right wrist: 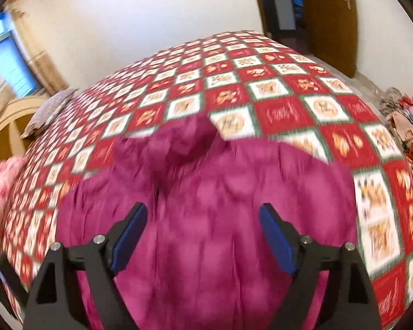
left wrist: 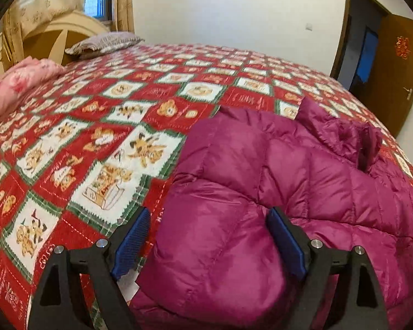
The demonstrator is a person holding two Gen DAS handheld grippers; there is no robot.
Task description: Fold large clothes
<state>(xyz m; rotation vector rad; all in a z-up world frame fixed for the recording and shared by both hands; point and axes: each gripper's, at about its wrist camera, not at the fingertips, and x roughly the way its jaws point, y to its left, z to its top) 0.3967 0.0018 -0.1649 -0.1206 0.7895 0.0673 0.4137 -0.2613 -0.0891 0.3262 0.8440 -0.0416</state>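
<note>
Item: magenta puffer jacket (left wrist: 275, 187), quilted, lying bunched on the red-and-white checked bedspread (left wrist: 96, 143). Directly under and ahead of both tongs. Long axis appears to run away from the tongs toward the far bed edge, collar end (left wrist: 352, 134) farthest; exact outline unclear.

Left gripper (left wrist: 208, 236): jaws wide, straddling a puffed fold, gripping nothing; seemingly nearer.

Right gripper (right wrist: 203, 233): jaws wide, empty, above the jacket's middle; view blurred.

Beyond: pink pillow (left wrist: 16, 82), headboard (left wrist: 49, 35).

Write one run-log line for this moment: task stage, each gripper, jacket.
stage: folding underway | left gripper: open, over jacket | right gripper: open, over jacket, view blurred | magenta puffer jacket: bunched on bed
</note>
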